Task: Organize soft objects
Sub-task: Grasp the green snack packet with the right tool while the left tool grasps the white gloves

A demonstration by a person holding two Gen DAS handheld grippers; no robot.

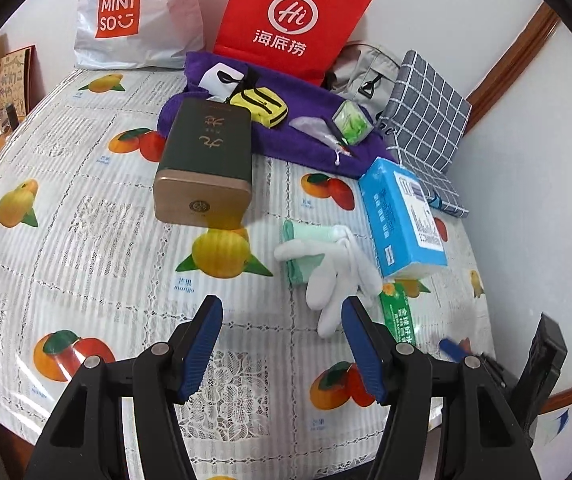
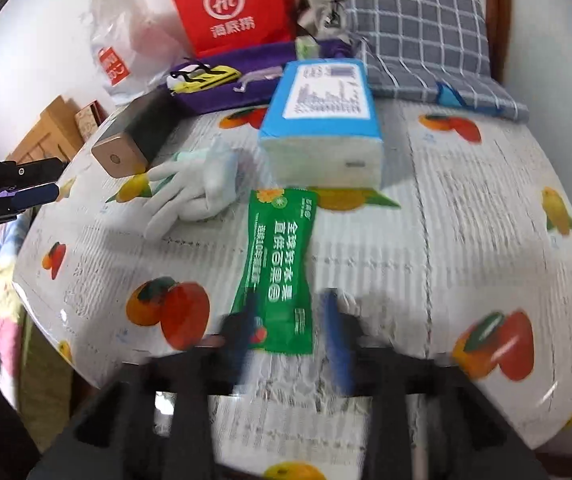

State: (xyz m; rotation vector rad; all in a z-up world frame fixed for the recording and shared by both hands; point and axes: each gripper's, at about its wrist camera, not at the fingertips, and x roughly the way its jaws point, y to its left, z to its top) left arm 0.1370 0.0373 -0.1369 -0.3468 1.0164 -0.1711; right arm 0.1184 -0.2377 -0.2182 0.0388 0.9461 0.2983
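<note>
My left gripper (image 1: 282, 306) hangs open over the fruit-print tablecloth (image 1: 86, 240), with nothing between its blue pads. Just beyond its right finger lies a pair of white gloves (image 1: 338, 276) on a mint-green folded cloth (image 1: 306, 240). A blue tissue pack (image 1: 402, 220) lies to their right. In the right wrist view my right gripper (image 2: 291, 304) is blurred and open. The near end of a flat green packet (image 2: 282, 260) lies on the table between its fingers. The gloves (image 2: 190, 188) and the tissue pack (image 2: 322, 120) lie further back.
A dark green box (image 1: 206, 160) lies on its side at centre. Behind it a purple towel (image 1: 286, 128) carries a yellow pouch (image 1: 260, 106) and small items. A grey checked cloth (image 1: 430, 116), a red bag (image 1: 290, 20) and a white Miniso bag (image 1: 138, 20) stand against the wall.
</note>
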